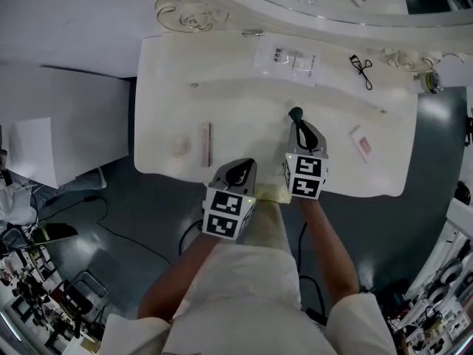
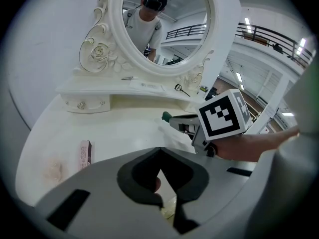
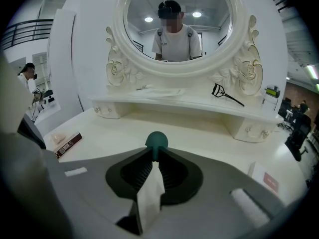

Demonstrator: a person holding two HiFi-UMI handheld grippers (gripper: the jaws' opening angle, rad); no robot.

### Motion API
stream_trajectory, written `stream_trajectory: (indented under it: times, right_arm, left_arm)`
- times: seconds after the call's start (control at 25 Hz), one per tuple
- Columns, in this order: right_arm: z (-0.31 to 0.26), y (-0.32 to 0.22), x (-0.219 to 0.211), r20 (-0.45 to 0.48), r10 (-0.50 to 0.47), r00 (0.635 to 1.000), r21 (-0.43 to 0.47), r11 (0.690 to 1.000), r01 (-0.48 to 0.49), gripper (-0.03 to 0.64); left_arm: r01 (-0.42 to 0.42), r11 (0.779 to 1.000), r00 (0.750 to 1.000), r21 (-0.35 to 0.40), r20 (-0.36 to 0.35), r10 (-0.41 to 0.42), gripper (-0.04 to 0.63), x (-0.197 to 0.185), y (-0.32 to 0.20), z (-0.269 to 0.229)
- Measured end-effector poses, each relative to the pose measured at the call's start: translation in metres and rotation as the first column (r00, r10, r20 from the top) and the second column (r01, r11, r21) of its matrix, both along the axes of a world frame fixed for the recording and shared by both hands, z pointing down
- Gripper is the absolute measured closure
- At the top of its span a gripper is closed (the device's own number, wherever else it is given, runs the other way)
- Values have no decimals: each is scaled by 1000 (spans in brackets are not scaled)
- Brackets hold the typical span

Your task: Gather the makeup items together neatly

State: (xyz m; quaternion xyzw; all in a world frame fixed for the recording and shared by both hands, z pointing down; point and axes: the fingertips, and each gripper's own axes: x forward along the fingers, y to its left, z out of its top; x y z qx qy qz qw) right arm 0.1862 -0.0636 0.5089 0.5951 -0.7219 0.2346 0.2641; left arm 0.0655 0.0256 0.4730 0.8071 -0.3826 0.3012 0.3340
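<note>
My right gripper (image 1: pixel 298 124) hovers over the middle of the white vanity table (image 1: pixel 244 102), shut on a small tool with a round green head (image 1: pixel 295 113). That green head (image 3: pixel 156 140) pokes out past the fingertips of the right gripper (image 3: pixel 155 156), and a white strip (image 3: pixel 149 195) hangs between the jaws. My left gripper (image 1: pixel 242 166) sits at the table's front edge, its tips (image 2: pixel 160 152) meeting with nothing between them. A slim pink-brown box (image 1: pixel 207 144) and a pale round puff (image 1: pixel 181 147) lie on the left side of the table. A small pink card (image 1: pixel 361 143) lies on the right.
On the raised shelf under the oval mirror (image 3: pixel 174 24) lie a printed sheet (image 1: pixel 287 59), a black lash tool (image 1: pixel 361 69) and a thin metal item (image 1: pixel 253 32). A yellowish piece (image 1: pixel 270 193) sits at the table's front edge between the grippers. Dark floor surrounds the table.
</note>
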Motion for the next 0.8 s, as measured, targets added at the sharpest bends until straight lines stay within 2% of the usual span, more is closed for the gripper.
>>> stream_trajectory:
  times: [0.8]
  right_arm:
    - [-23,29,-54,33,-60,998,4,998,60,575]
  left_arm:
    - [16,1000,1000,10,-13,-16,595,-29,16,-8]
